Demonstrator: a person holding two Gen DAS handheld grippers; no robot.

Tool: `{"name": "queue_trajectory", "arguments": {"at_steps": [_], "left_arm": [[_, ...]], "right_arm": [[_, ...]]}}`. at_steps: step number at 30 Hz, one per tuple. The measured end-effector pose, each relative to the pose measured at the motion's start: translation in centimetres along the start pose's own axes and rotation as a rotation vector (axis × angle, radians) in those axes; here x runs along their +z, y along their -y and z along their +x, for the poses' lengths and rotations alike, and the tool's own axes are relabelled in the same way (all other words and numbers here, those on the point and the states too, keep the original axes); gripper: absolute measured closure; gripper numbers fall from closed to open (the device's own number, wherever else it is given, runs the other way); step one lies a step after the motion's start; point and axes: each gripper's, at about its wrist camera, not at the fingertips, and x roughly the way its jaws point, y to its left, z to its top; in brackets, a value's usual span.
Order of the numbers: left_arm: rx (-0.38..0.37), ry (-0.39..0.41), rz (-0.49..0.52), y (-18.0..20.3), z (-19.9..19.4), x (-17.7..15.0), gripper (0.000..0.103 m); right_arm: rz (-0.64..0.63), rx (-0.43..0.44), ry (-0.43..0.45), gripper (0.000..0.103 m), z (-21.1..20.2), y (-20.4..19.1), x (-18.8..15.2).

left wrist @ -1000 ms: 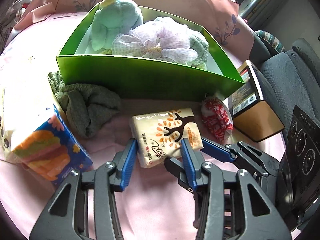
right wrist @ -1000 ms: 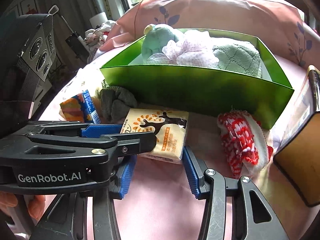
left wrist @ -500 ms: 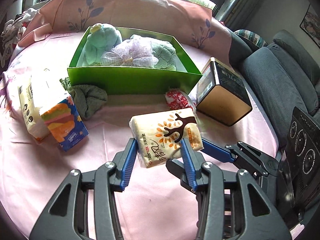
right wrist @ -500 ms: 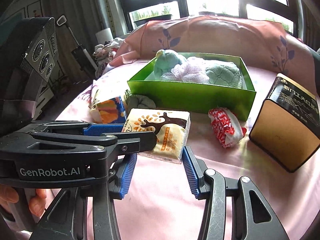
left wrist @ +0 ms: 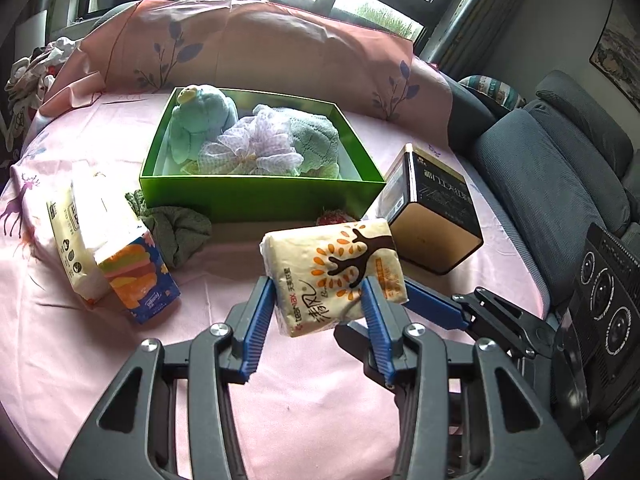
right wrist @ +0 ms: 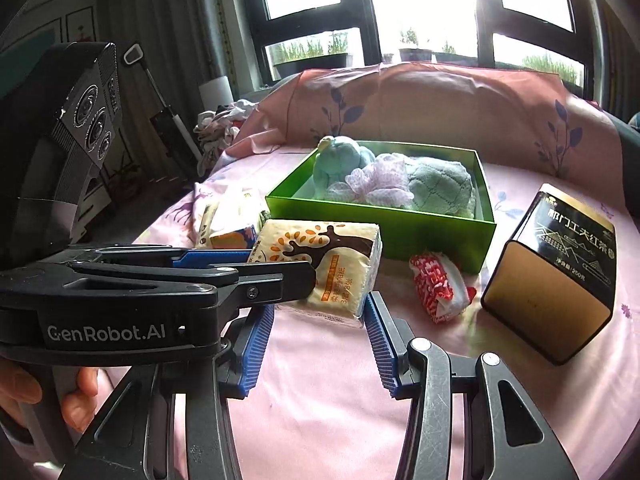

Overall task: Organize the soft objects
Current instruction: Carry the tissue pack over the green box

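Observation:
A cream tissue pack with a brown tree print (left wrist: 336,272) hangs above the pink cloth, held from two sides. My left gripper (left wrist: 318,284) is shut on its near end. My right gripper (right wrist: 320,304) is shut on it too, and one of its blue fingers (left wrist: 432,308) shows at the pack's right in the left wrist view. Beyond stands a green box (left wrist: 256,196) holding a teal plush (left wrist: 204,116), a lilac mesh puff (left wrist: 256,140) and a green towel (left wrist: 316,140). A dark green cloth (left wrist: 180,232) and a red-and-white knitted piece (right wrist: 438,284) lie in front of the box.
A colourful tissue pack (left wrist: 140,280) and a white one (left wrist: 76,232) lean together at the left. A black and gold tin (left wrist: 436,216) lies right of the box. A grey sofa (left wrist: 560,184) borders the right side, and a pink cushion (left wrist: 280,44) stands behind the box.
Both grippers have risen and pulled back from the green box with the tissue pack between them. The pack has come up off the cloth, and more of the table shows.

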Motion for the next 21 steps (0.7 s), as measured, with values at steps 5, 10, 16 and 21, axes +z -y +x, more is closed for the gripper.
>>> {"name": "queue_trajectory", "arguments": {"at_steps": [5,10,16,21], "left_arm": [[0.005,0.022,0.012,0.0,0.0,2.1,0.059],[0.004,0.032,0.019,-0.4,0.7,4.8,0.059],[0.014,0.044,0.034,-1.0,2.3,8.5,0.059],[0.043,0.045,0.038,-2.1,4.2,11.4,0.059]], "right_arm": [[0.007,0.013,0.028,0.054,0.5,0.7,1.8],[0.012,0.013,0.048,0.054,1.7,1.7,4.1],[0.007,-0.004,0.057,0.054,4.0,3.3,7.3],[0.018,-0.001,0.048,0.054,6.7,5.0,9.7]]}}
